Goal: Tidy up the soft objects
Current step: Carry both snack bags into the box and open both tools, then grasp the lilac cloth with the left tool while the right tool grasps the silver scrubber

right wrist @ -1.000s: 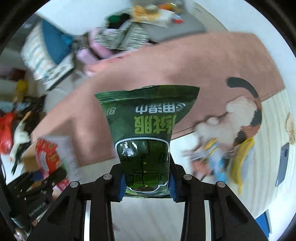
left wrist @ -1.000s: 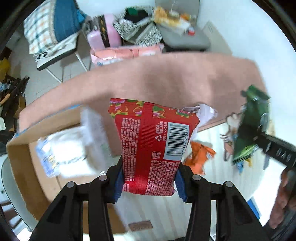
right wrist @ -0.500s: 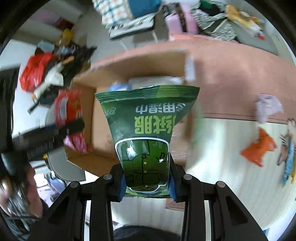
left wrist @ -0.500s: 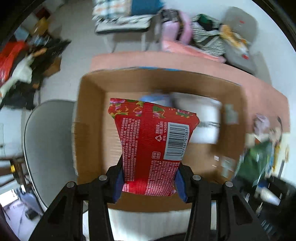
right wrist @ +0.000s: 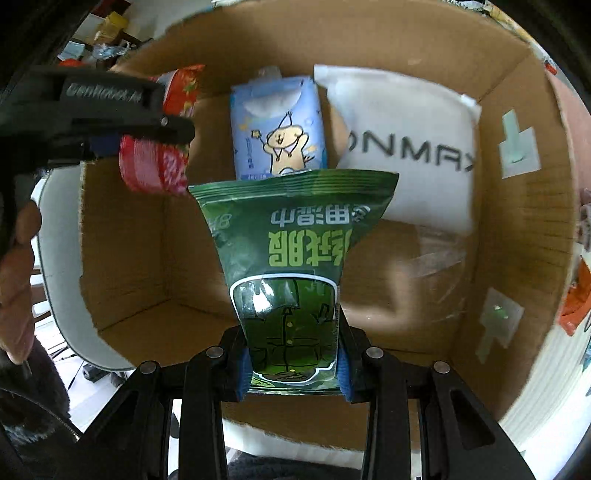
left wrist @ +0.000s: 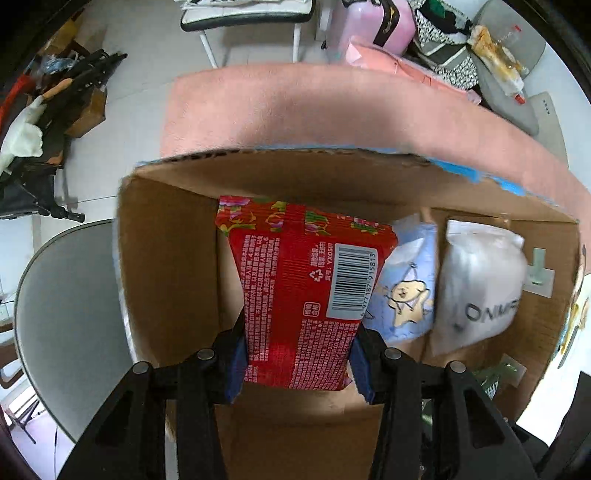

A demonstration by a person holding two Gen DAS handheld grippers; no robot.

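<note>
My left gripper (left wrist: 297, 363) is shut on a red packet (left wrist: 303, 295) with a barcode and holds it over the left part of an open cardboard box (left wrist: 166, 266). My right gripper (right wrist: 291, 363) is shut on a green packet (right wrist: 291, 254) and holds it over the same box (right wrist: 524, 206). The left gripper (right wrist: 147, 122) with the red packet (right wrist: 159, 166) also shows at the upper left of the right wrist view. Inside the box lie a blue cartoon packet (right wrist: 279, 129) and a white pouch (right wrist: 402, 147); both also show in the left wrist view, blue (left wrist: 404, 291), white (left wrist: 480, 284).
The box sits by a pink mat (left wrist: 332, 110). A grey chair seat (left wrist: 70, 314) is left of the box. Bags and clothes (left wrist: 443, 33) are piled beyond the mat. An orange item (right wrist: 578, 295) lies on the floor right of the box.
Both grippers have come down closer over the box with their packets. The box now fills both views, and the right gripper has swung from beside it to above its inside.
</note>
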